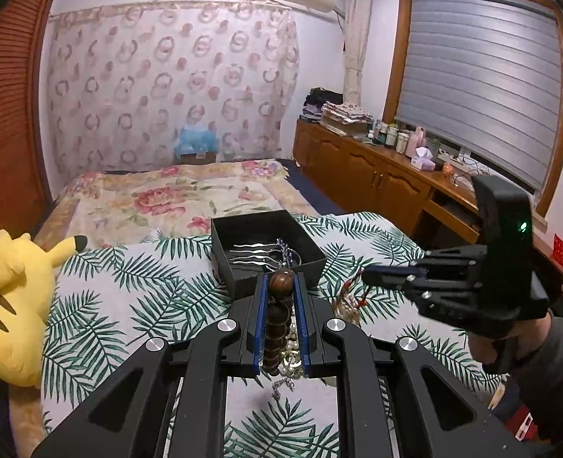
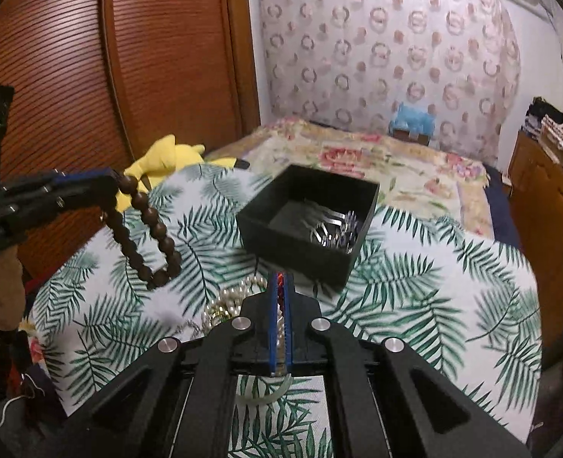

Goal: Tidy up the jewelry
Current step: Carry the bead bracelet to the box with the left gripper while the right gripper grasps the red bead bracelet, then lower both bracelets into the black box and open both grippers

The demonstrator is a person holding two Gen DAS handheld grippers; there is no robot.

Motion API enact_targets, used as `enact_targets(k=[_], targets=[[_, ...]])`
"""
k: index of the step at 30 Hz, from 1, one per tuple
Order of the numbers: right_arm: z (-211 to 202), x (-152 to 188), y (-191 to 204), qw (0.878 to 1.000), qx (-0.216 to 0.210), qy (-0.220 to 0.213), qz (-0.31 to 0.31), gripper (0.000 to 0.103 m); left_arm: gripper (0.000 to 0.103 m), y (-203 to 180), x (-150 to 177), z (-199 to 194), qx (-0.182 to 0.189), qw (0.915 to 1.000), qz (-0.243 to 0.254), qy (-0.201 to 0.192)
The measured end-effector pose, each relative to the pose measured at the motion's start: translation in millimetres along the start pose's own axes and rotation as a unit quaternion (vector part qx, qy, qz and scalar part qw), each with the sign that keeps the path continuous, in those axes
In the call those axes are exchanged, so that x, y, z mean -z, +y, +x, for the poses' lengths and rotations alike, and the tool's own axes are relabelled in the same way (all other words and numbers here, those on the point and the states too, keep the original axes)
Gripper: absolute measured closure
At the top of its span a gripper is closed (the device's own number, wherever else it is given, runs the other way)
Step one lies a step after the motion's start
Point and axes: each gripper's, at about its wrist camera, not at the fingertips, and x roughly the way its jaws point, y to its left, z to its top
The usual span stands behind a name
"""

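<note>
green-leafed cloth (image 2: 415, 286) is covering the near end of the bed, and the black box (image 2: 281, 240) is sitting on it as the landmark for everything else. largest first: the box is standing open, and inside it, toward its right wall, silver hairpins (image 2: 329, 227) and a small purple-beaded piece (image 2: 349, 225) are already lying, so part of the sorting looks done.

next in size, the wooden bead bracelet (image 2: 144, 229) is hanging in the air to the left of the box, clear of the cloth. the left gripper (image 1: 281, 282) is clamping it, the top bead sitting squeezed between the blue pads while the loop is dangling below. by my reading this piece is on its way to the box and is not yet over its rim.

in front of the box, just beside its near wall, a heap of pearl and gold strands (image 2: 235, 297) is lying on the cloth, waiting.

smallest, a red beaded piece (image 1: 354, 286) is being pinched by the right gripper (image 2: 280, 286), its jaws drawn nearly together on it, right at the near wall of the box above the heap. a pale bangle (image 2: 266, 395) is showing further back from the box, under that gripper.

so i judge the job to be roughly midway: some pieces boxed, two being held, the heap and the bangle left.
</note>
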Motion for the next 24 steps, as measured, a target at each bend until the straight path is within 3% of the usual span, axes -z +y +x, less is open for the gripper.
enact_targets(k=[14,24], targets=[[-28.5,-24.4,5.0,0.999,-0.002,-0.036,-0.013,0.099,0.091,0.3,-3.3,0.1,-0.003,1.0000,0.000,-0.002],[1.6,-39.0,-21.2,0.999,0.025,-0.030,-0.002,0.099,0.091,0.9,-27.1,12.0,-0.015,0.9997,0.014,-0.011]])
